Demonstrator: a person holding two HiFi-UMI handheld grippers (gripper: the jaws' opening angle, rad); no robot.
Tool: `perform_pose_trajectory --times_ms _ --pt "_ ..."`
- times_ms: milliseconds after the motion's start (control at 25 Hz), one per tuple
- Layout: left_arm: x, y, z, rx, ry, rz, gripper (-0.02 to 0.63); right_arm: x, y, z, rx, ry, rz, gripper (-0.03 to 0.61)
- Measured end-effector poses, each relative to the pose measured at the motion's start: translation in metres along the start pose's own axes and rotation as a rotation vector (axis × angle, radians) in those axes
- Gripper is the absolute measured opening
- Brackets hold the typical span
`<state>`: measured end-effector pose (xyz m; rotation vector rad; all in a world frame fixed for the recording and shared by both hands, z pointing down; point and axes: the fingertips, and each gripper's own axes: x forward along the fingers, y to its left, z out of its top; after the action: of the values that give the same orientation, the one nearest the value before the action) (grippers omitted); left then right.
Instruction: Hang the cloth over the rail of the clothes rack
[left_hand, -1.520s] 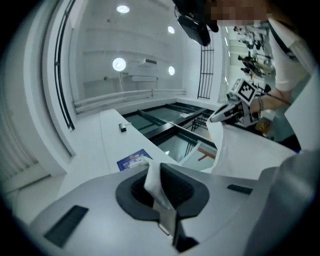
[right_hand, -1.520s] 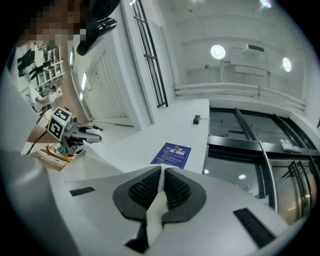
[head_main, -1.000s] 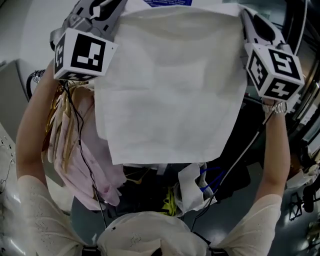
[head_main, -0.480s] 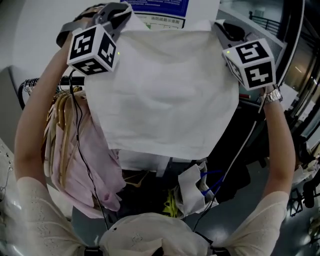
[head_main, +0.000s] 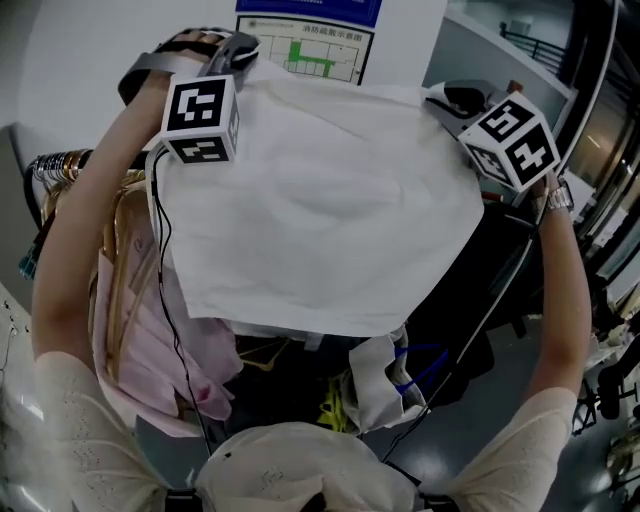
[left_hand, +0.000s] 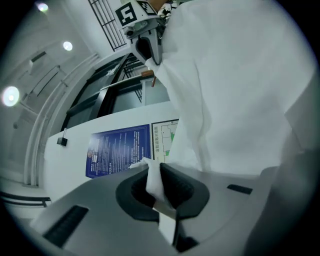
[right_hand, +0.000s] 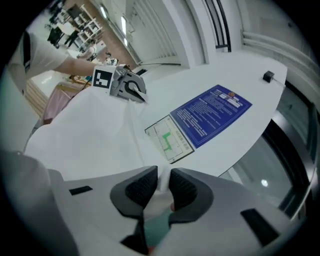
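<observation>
A white cloth (head_main: 320, 200) is stretched flat between my two grippers, high in front of me. My left gripper (head_main: 243, 50) is shut on its far left corner, and my right gripper (head_main: 447, 97) is shut on its far right corner. In the left gripper view the cloth (left_hand: 235, 85) runs from the pinched corner at my left gripper (left_hand: 155, 182) up to the right gripper (left_hand: 145, 42). In the right gripper view the cloth (right_hand: 95, 135) spreads from my right gripper (right_hand: 161, 185) toward the left gripper (right_hand: 131, 90). The rack's rail (head_main: 60, 160) shows at the left, mostly hidden.
Pink and cream garments (head_main: 140, 330) hang on hangers from the rail at the left, under the cloth. A white wall with a blue poster (right_hand: 212, 112) and a floor-plan sign (head_main: 315, 50) stands just beyond. White bags and dark items (head_main: 385, 385) lie below.
Both grippers have carried the cloth forward and tilted it flatter; its near edge now lies lower right and covers more of the rack. The grip on both corners is unchanged.
</observation>
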<state>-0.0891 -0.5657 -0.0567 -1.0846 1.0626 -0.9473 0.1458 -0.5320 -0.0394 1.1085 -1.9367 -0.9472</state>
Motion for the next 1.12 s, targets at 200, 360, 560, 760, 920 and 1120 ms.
perform_pose_trajectory --times_ms 200,360,560,760,920,1120 --pt "0.005 -0.004 0.003 -0.018 -0.006 -0.027 0.017 0.001 0.002 -0.030 0.142 -0.013 0.110 0.078" --pt "0.006 -0.007 0.008 -0.046 -0.020 -0.047 0.017 -0.010 -0.005 -0.036 0.259 -0.095 0.161 0.086" --pt "0.007 -0.015 0.017 -0.105 -0.036 -0.102 0.017 -0.024 -0.016 -0.041 0.343 -0.167 0.192 0.091" --pt "0.005 -0.013 0.024 -0.135 -0.051 -0.094 0.017 -0.041 -0.027 -0.056 0.386 -0.198 0.213 0.100" --pt "0.007 -0.020 0.011 -0.136 -0.009 -0.119 0.017 -0.043 -0.038 -0.080 0.314 -0.115 0.117 0.103" --pt "0.002 -0.013 0.029 -0.104 -0.047 -0.102 0.017 -0.035 -0.004 -0.002 0.093 -0.183 0.115 0.103"
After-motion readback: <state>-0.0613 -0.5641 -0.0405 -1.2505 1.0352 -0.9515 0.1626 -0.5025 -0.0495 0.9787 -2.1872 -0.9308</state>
